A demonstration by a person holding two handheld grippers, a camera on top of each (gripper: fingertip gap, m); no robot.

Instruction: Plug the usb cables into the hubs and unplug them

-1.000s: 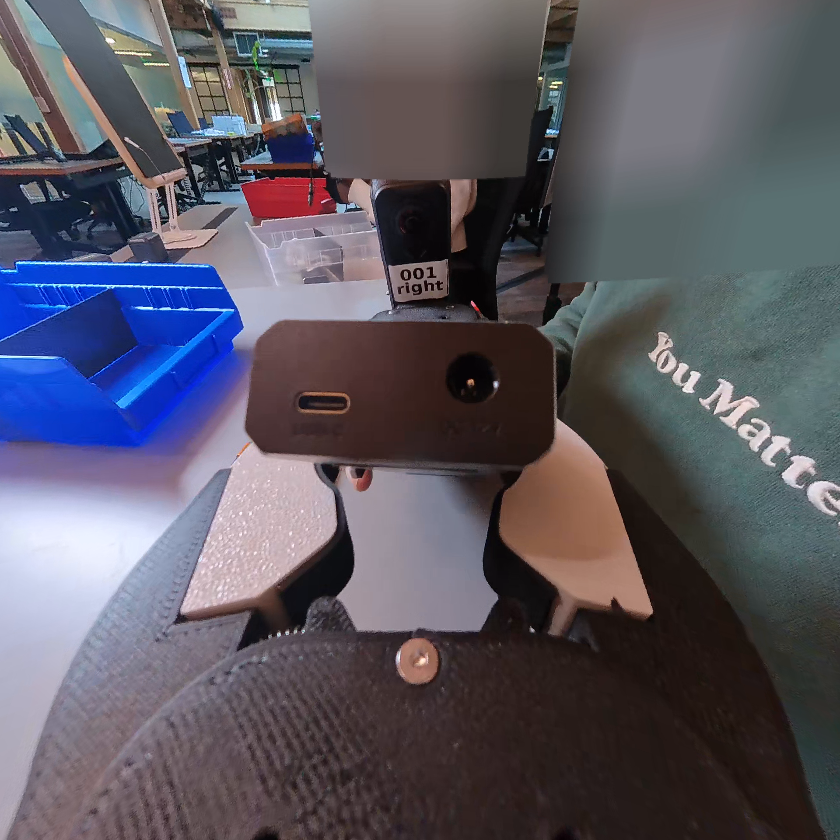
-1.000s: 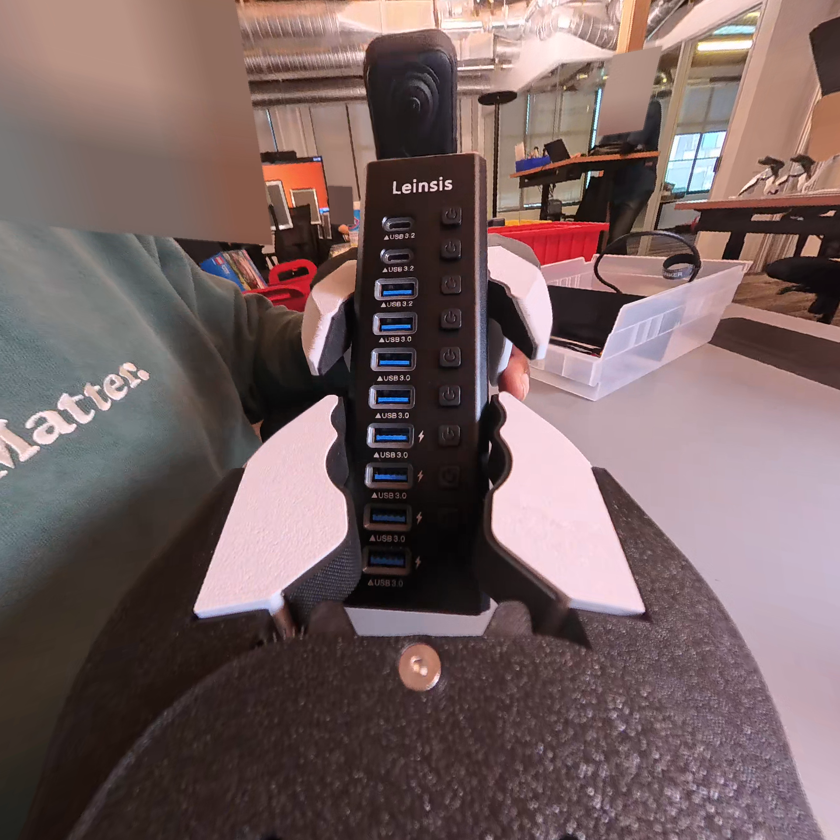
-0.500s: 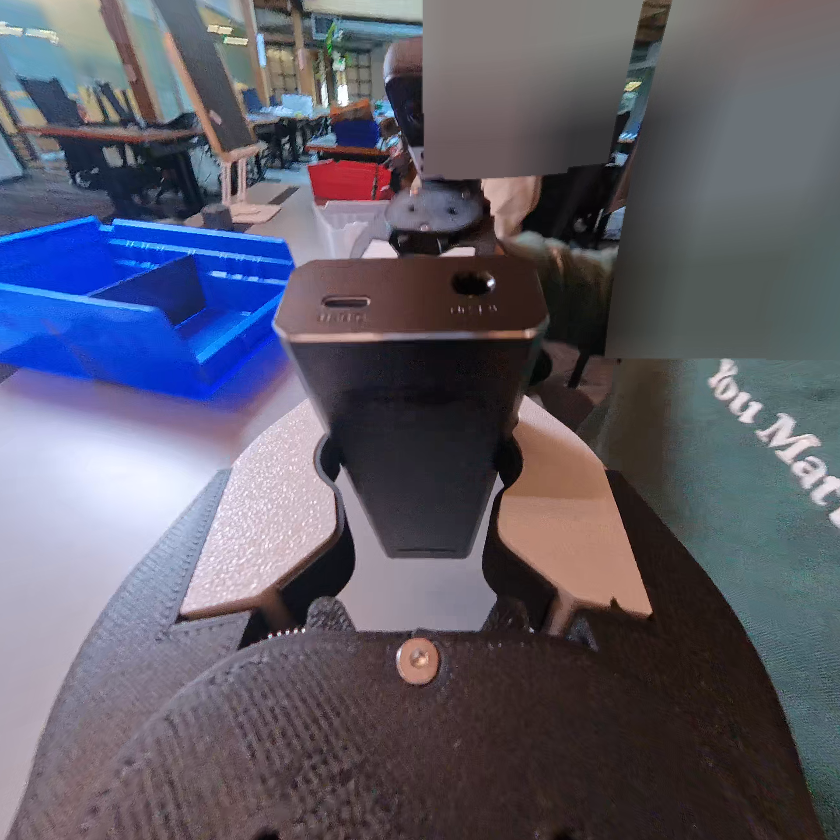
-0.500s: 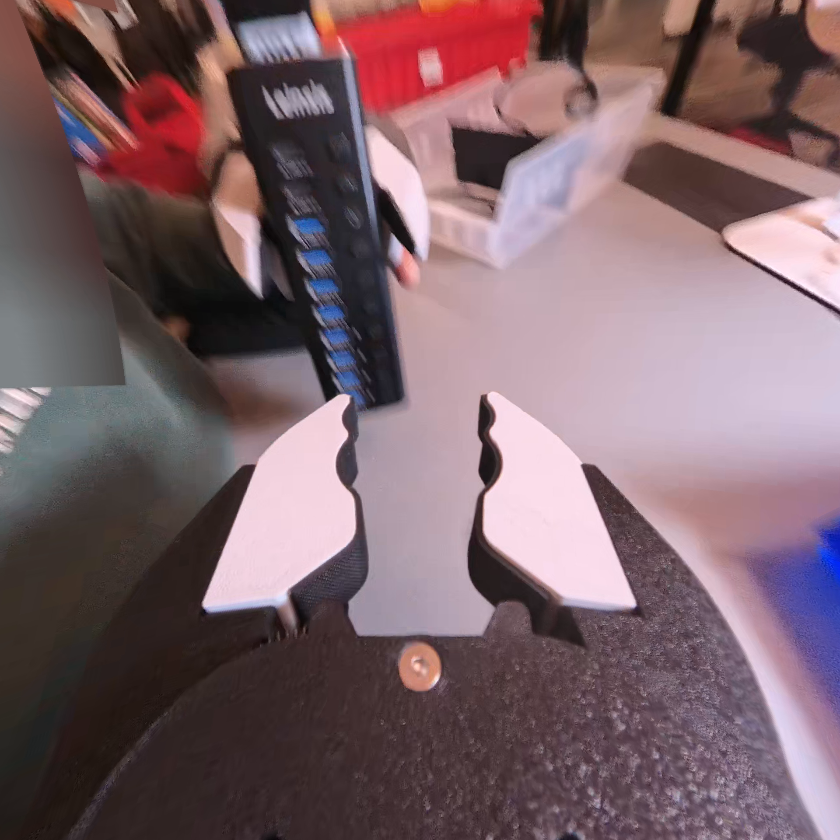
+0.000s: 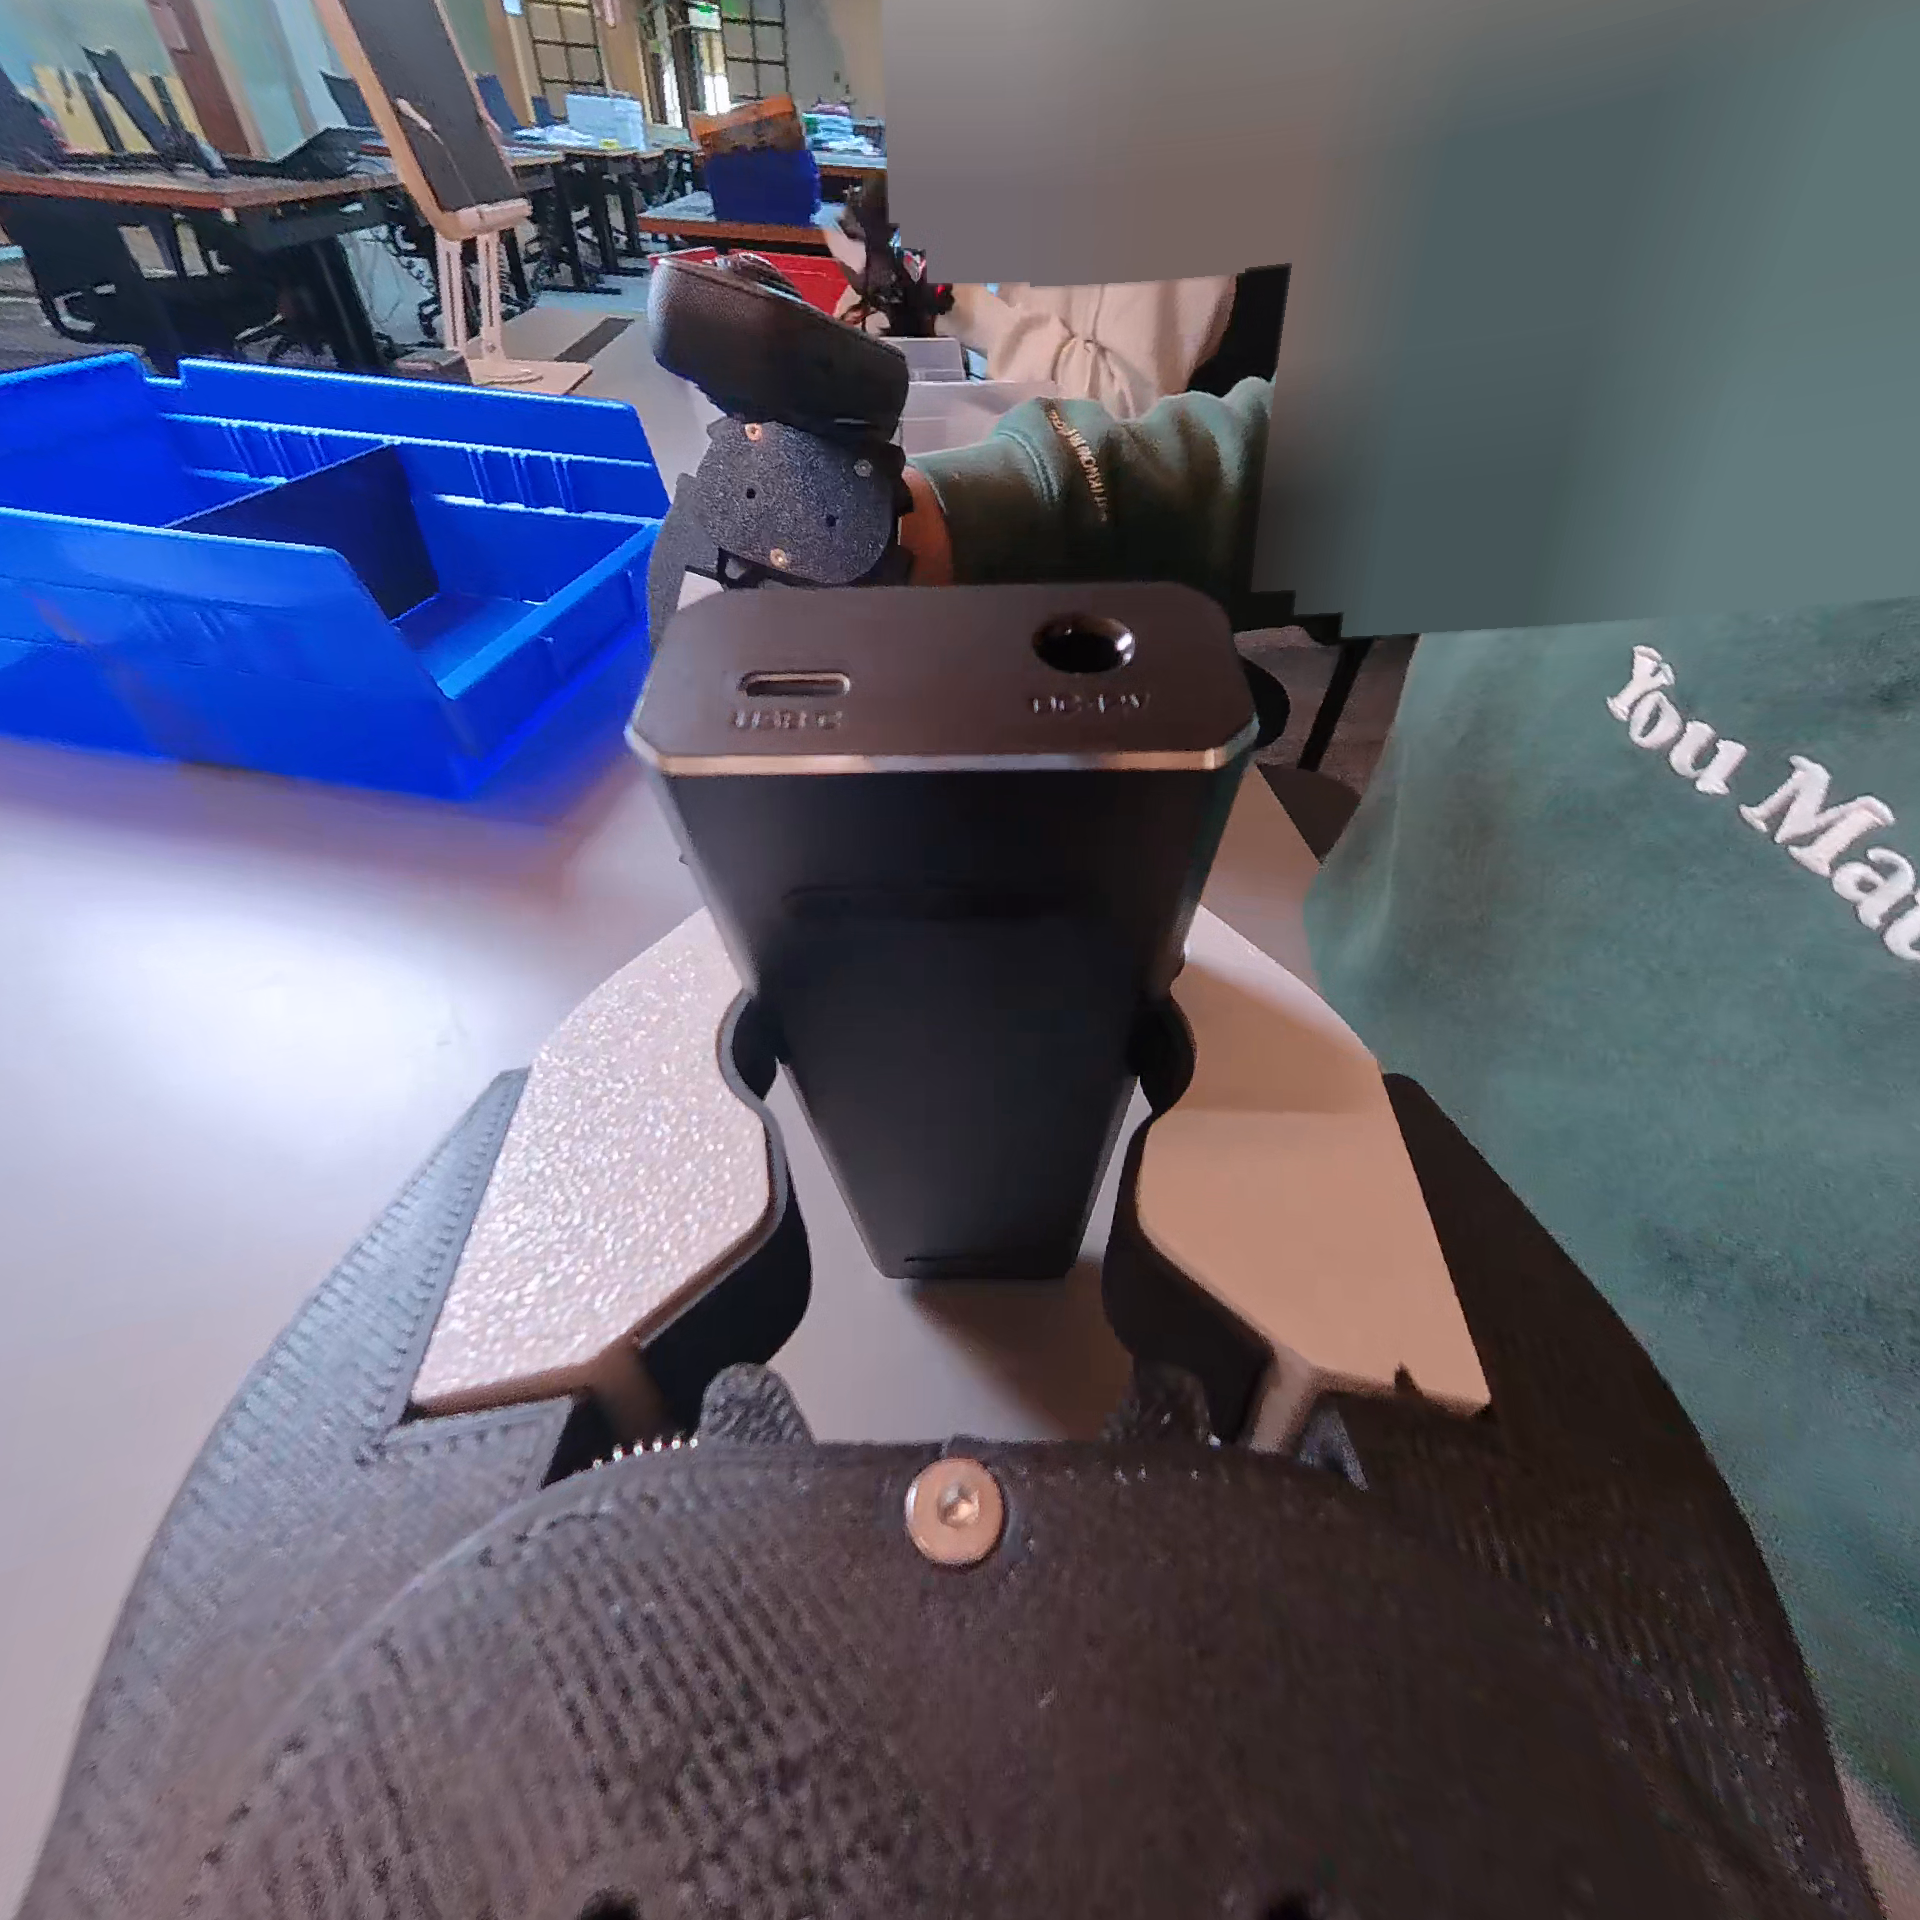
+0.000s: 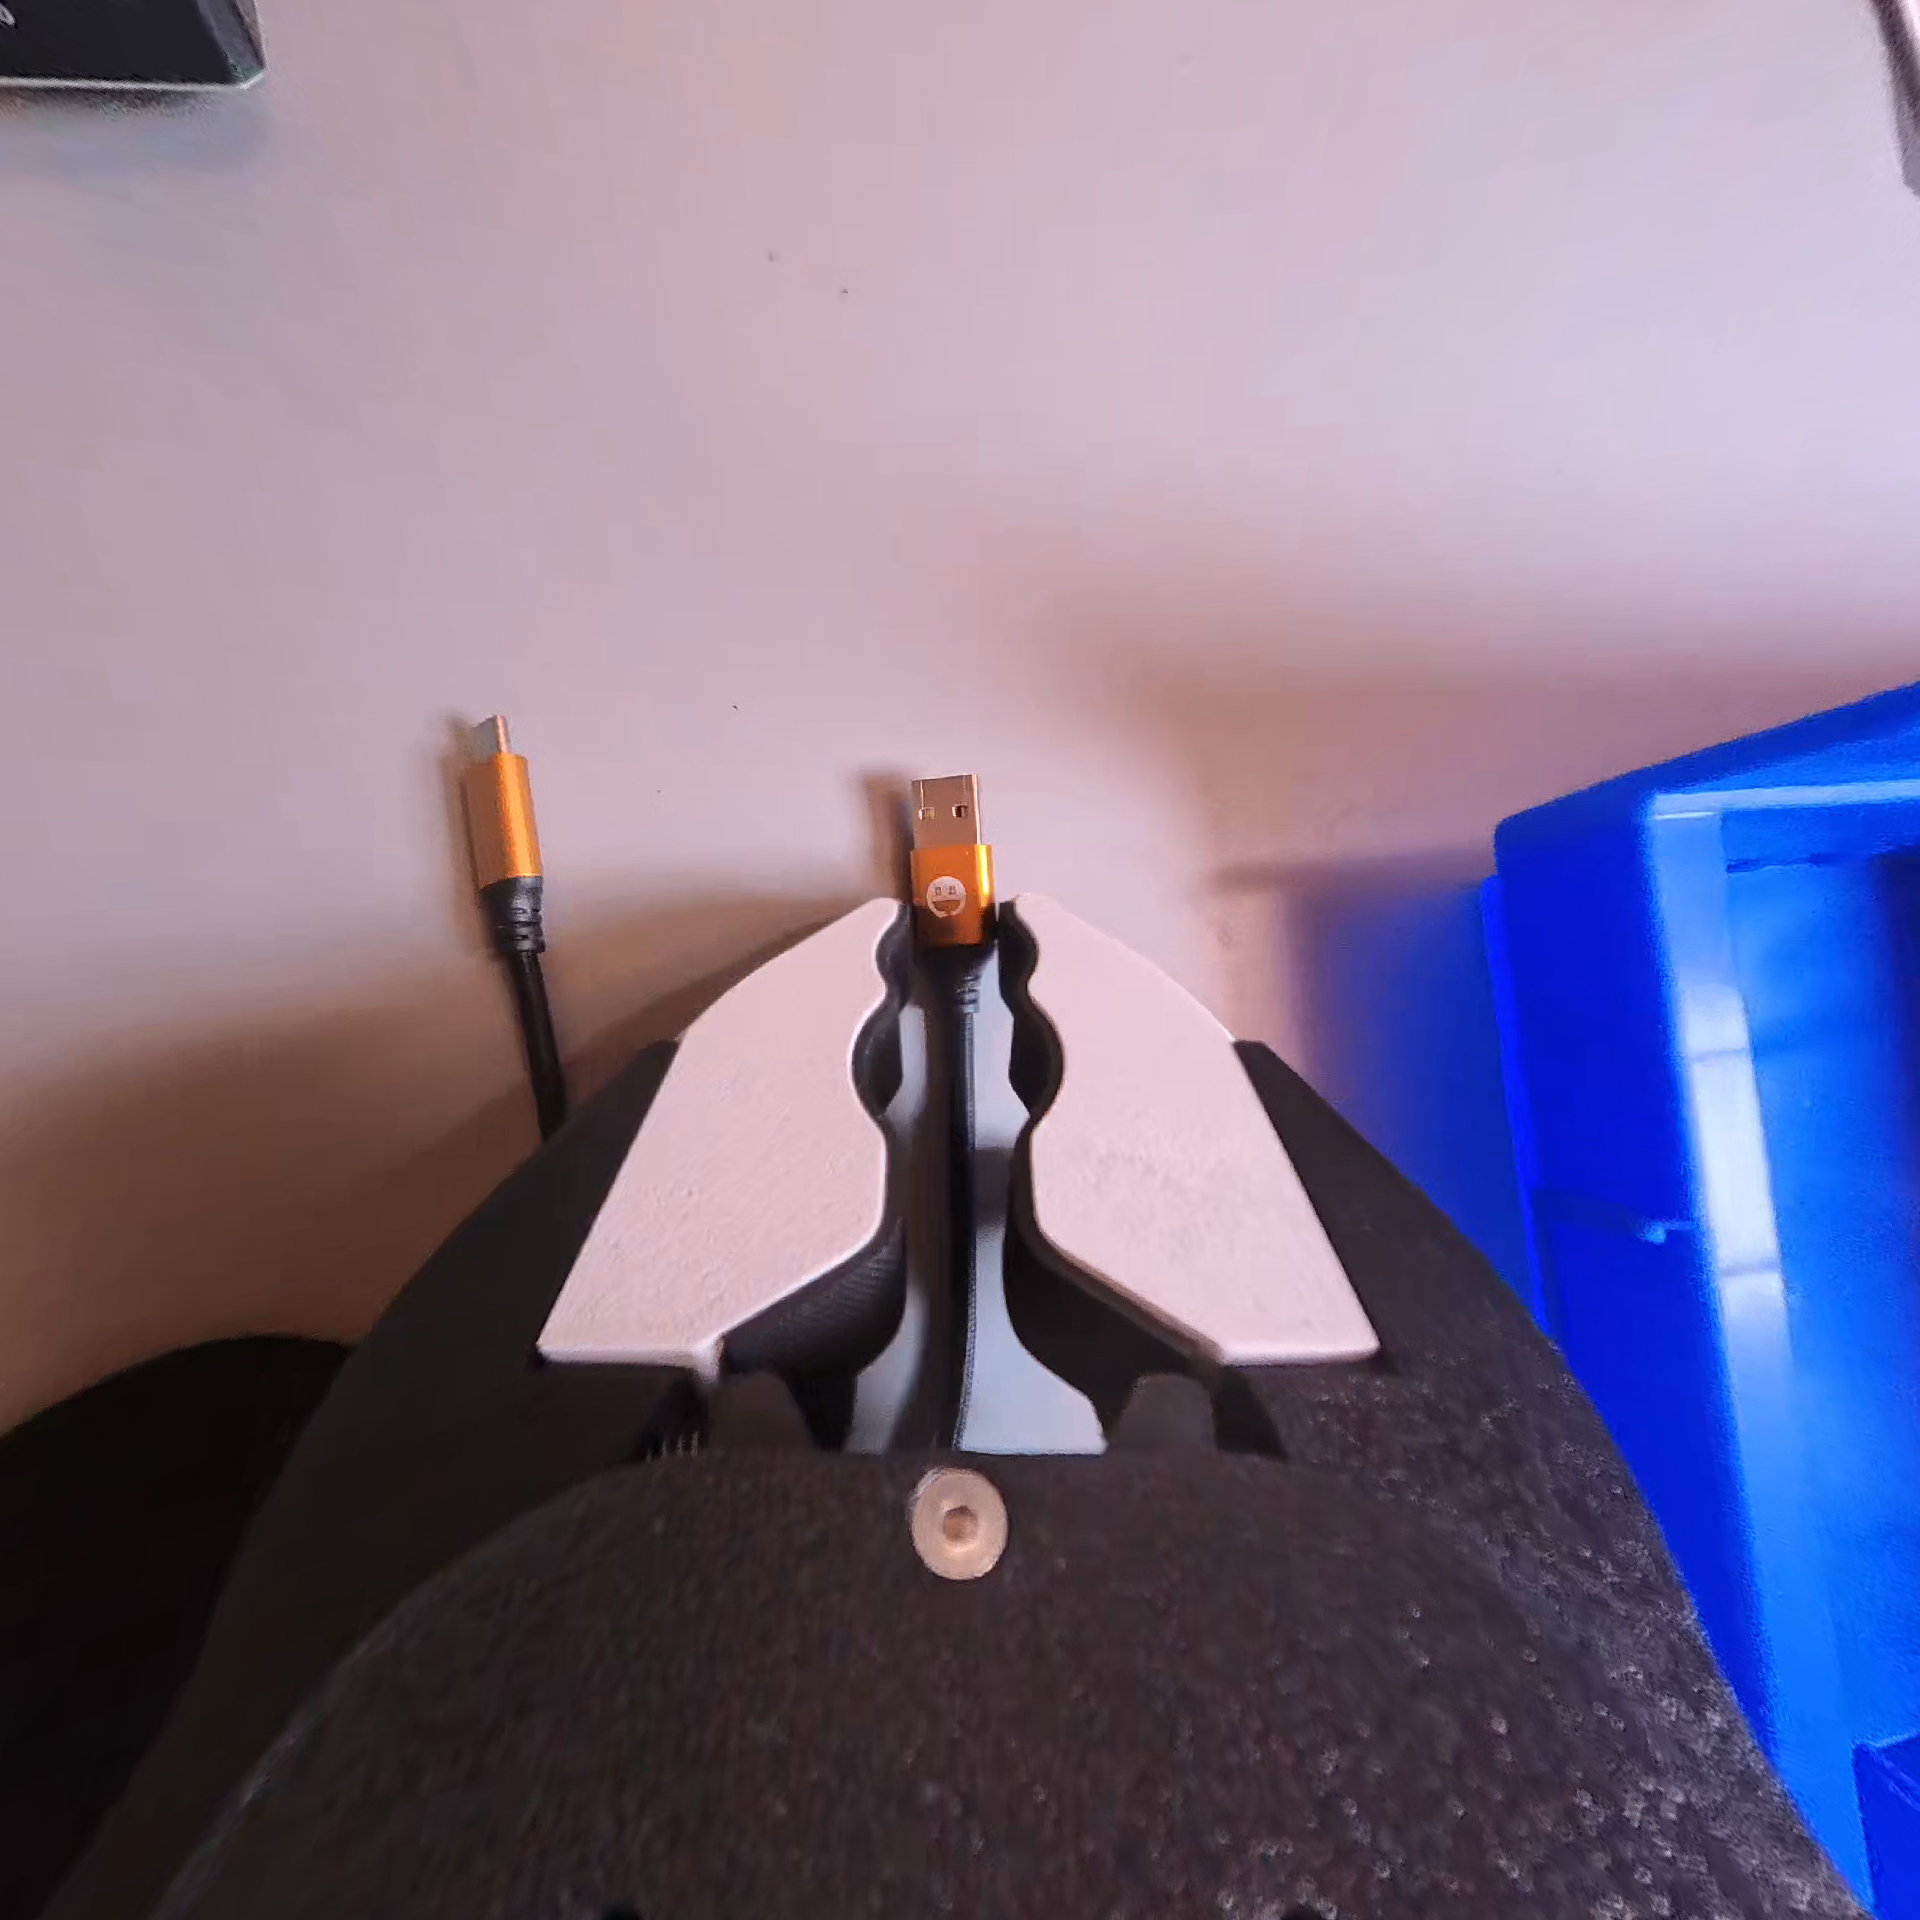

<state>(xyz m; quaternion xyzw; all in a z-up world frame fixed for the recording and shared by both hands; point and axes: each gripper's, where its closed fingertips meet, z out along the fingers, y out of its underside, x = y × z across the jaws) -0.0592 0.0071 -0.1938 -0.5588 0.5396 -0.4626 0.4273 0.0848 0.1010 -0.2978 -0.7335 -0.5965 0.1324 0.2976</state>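
Right gripper [image 6: 951,909] had swung from the hub down to the table [image 6: 935,416], fingers narrowed around the USB-A plug [image 6: 948,868], metal tip forward for insertion | left gripper [image 5: 951,1039] clamped the hub [image 5: 940,935] upright, steadying it | second plug [image 6: 502,821] lay beside.

Left wrist view: hub [image 5: 940,935] upright on the table [image 5: 260,1039], between the left gripper [image 5: 951,1049] fingers, port end up. Bin [image 5: 312,623] on the table, left of and behind the hub. Right gripper [image 5: 790,488] behind the hub. Right wrist view: USB-A plug [image 6: 948,862] between the right gripper fingertips, cable running back between them. Second plug [image 6: 501,821] lying left of it, bin to the right.
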